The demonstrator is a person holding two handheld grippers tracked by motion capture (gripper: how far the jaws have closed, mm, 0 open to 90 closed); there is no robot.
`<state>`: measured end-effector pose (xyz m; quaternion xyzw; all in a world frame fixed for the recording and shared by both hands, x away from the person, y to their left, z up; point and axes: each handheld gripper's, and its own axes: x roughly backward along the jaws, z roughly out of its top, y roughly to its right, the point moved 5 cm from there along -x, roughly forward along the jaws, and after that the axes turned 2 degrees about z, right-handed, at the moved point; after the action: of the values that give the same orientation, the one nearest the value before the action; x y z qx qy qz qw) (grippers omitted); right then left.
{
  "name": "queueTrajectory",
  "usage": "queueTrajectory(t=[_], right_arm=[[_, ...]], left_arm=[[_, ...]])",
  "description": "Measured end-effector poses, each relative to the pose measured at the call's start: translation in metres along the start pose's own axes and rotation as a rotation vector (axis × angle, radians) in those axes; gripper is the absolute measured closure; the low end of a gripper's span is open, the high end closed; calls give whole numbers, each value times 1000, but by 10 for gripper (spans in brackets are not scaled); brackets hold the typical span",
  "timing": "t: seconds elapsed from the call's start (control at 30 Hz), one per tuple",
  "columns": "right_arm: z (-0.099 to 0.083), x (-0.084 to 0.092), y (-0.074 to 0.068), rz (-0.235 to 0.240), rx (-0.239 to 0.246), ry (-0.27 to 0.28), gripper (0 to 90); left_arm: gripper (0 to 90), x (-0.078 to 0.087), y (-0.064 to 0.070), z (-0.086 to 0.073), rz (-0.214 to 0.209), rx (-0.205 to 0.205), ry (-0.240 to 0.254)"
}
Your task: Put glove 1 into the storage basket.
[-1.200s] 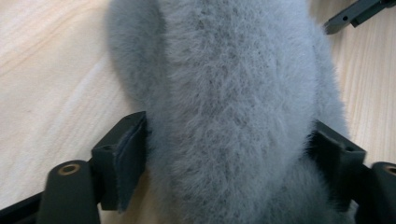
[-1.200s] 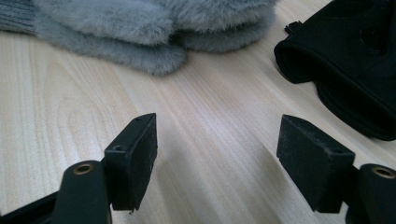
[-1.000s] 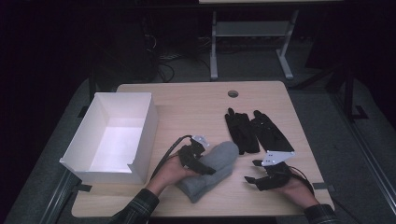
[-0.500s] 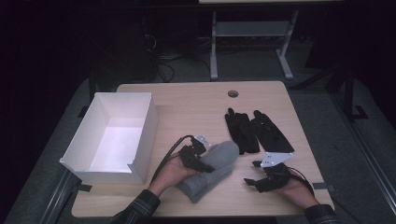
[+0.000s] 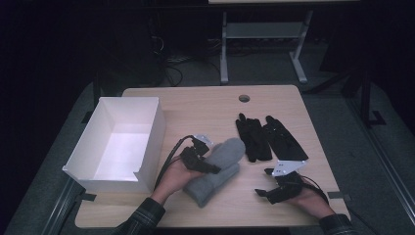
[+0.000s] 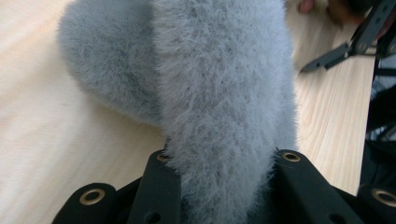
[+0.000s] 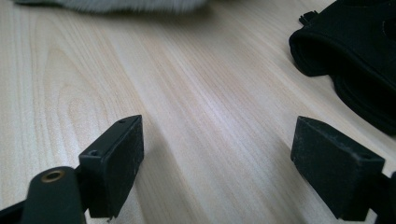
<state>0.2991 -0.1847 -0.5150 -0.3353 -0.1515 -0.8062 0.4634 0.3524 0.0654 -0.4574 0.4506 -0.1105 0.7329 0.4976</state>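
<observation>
Near the front edge of the pale wooden counter (image 5: 205,105), a fuzzy grey mitten (image 5: 218,169) lies at an angle, its rounded tip pointing far and right. The left claw (image 5: 209,169) has just been closing and now pinches a fold of the mitten's soft, fleecy pile, which bulges up between the two matte black jaws in the left gripper view. To the right, the right claw (image 5: 263,193) rests low over bare wood grain, its blocky black jaws spread wide and just been opening, with nothing between them. Just beyond it lies a pair of smooth black gloves (image 5: 266,137), fingers pointing far, side by side and overlapping. At the left of the counter stands an open white rectangular box (image 5: 149,142) with thin, straight walls.
</observation>
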Motion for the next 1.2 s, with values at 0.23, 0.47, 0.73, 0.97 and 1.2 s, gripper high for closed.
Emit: queueTrajectory(t=[0.23, 0.47, 0.73, 0.97, 1.2], right_arm=[[0, 0, 0, 2, 10, -1, 157], [0, -1, 0, 3, 10, 1, 157], [0, 0, 0, 3, 4, 0, 157], [0, 0, 0, 0, 2, -1, 157], [0, 0, 0, 1, -1, -1, 157]], left_arm=[[721, 29, 0, 15, 49, 10, 41], [722, 61, -2, 35, 97, 11, 75], [722, 100, -5, 53, 149, 14, 118], [722, 135, -12, 65, 181, 20, 150], [722, 166, -25, 65, 217, 59, 182]])
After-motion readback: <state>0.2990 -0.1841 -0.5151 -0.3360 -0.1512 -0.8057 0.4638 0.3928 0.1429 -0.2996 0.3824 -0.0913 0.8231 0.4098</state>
